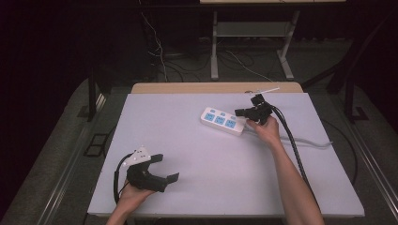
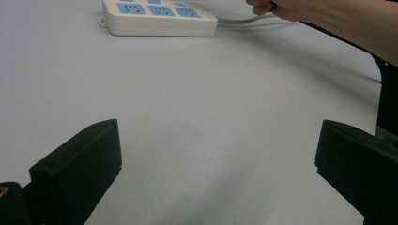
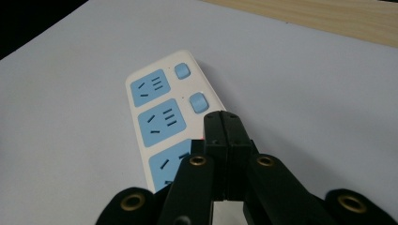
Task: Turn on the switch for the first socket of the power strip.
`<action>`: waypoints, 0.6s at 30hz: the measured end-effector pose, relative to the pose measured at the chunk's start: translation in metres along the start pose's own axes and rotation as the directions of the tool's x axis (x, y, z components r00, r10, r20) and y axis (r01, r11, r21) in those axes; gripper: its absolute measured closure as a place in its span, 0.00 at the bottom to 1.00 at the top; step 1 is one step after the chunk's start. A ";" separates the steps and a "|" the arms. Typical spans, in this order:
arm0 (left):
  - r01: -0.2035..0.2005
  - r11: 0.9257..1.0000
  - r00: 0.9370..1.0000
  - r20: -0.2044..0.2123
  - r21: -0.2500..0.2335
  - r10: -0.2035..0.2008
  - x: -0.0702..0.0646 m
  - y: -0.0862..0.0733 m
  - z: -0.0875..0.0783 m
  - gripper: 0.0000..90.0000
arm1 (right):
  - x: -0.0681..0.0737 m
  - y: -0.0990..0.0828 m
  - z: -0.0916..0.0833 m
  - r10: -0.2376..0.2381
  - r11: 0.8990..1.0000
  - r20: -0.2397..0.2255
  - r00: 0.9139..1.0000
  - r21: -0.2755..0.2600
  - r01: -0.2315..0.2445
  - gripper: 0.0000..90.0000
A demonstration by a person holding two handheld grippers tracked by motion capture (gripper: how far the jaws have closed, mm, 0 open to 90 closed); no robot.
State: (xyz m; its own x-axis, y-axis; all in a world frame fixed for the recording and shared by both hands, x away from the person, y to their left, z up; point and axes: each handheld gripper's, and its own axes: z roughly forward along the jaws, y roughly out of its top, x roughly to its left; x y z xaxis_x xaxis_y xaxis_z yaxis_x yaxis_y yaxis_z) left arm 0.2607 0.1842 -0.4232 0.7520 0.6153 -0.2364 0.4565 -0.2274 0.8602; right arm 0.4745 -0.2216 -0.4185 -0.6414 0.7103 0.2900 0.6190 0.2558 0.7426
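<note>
A white power strip [image 1: 223,121] lies upper centre on the worktop [image 1: 225,164], long axis running upper left to lower right. The right gripper [image 1: 248,112], fingers closed, hovers over its right end. The left gripper [image 1: 165,168], fingers wide open, rests lower left.

- Table [image 1: 197,154]: a flat white top is seen, with a light wood strip [image 1: 187,87] along the far edge; dark floor all round it.
- Power strip [image 1: 223,121]: white, three blue sockets, laid flat on the top right of centre toward the far side, angled. Small blue buttons are seen beside the sockets in the right gripper view.
- Strip cable [image 1: 305,140]: grey, laid on the top, run from the strip's right end toward the table's right edge.
- The near left of the top is met by the left gripper [image 1: 162,168]; whether it rests on it cannot be told.
</note>
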 end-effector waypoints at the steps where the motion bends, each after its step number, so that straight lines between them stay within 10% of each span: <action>1: 0.003 1.000 1.000 -0.001 -0.005 -0.003 -0.001 0.000 -0.001 0.00 | 0.000 0.000 -0.002 0.004 1.000 -0.002 1.000 0.003 -0.004 1.00; 18: 0.006 1.000 1.000 0.000 -0.008 -0.006 -0.001 0.000 -0.001 0.00 | 0.011 0.010 -0.051 -0.024 1.000 0.019 1.000 0.021 0.024 1.00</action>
State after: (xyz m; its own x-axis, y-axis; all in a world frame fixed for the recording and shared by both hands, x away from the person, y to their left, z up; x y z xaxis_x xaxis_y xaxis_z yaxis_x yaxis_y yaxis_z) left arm 0.2593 0.1840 -0.4223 0.7493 0.6167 -0.2414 0.4571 -0.2179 0.8623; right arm 0.4505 -0.2448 -0.3770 -0.6472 0.7165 0.2604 0.6128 0.2859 0.7367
